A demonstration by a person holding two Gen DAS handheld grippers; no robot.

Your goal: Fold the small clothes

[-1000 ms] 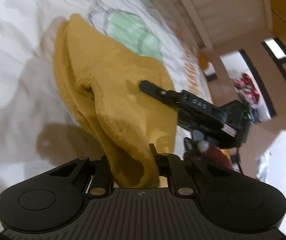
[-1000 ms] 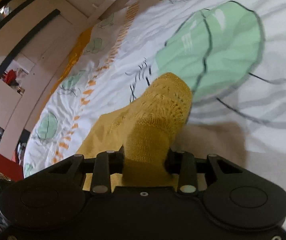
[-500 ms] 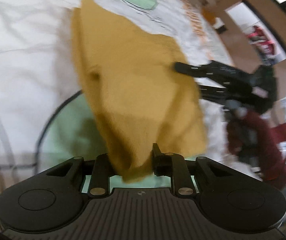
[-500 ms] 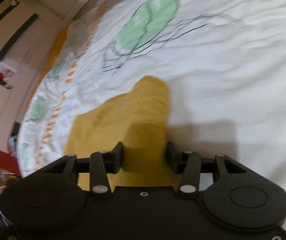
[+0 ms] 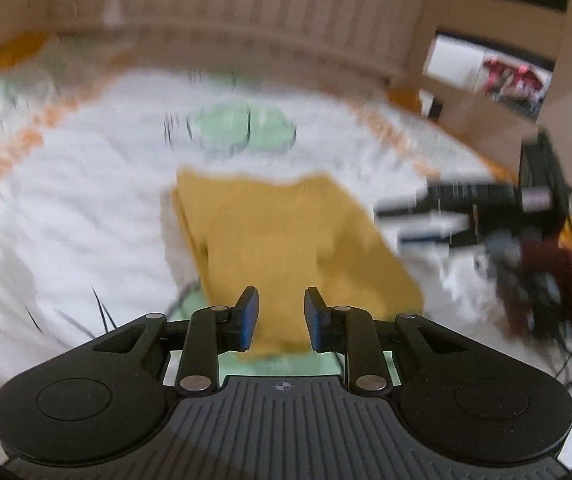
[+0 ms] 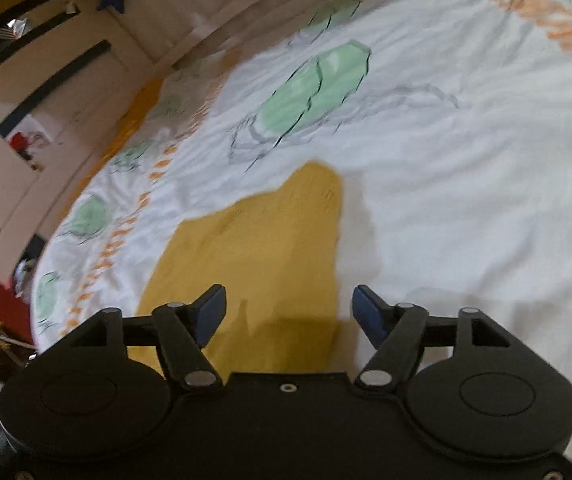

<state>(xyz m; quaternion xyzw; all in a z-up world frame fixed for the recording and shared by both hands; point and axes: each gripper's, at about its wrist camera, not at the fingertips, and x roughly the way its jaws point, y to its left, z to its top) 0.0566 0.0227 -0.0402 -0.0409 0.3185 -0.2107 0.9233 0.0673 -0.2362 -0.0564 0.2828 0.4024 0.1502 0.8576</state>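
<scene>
Left wrist view: the left tool point(image 5: 280, 320) has its blue pads a little apart with the near corner of the mustard-yellow garment point(image 5: 286, 240) lying between them; the pads do not visibly press the cloth, though blur makes contact hard to judge. The garment lies spread on the white bed cover point(image 5: 66, 220), doubled along its left edge, with a green printed patch point(image 5: 242, 126) of the cover just beyond its far edge. To the garment's right, the right tool point(image 5: 417, 216) shows as a blurred black shape with its fingers pointing at the cloth, borne by a dark red sleeve point(image 5: 545, 276). Beyond the garment stands a slatted wooden bed rail point(image 5: 266, 12). In the right wrist view, the right tool point(image 6: 289, 312) has its jaws opening, spread wide, above the garment point(image 6: 254, 256), the pads clear of the cloth; the garment's right edge runs between them. Past the garment the bed cover point(image 6: 465, 180) shows a green patch point(image 6: 313, 84) and an orange dashed border point(image 6: 557, 24).
</scene>
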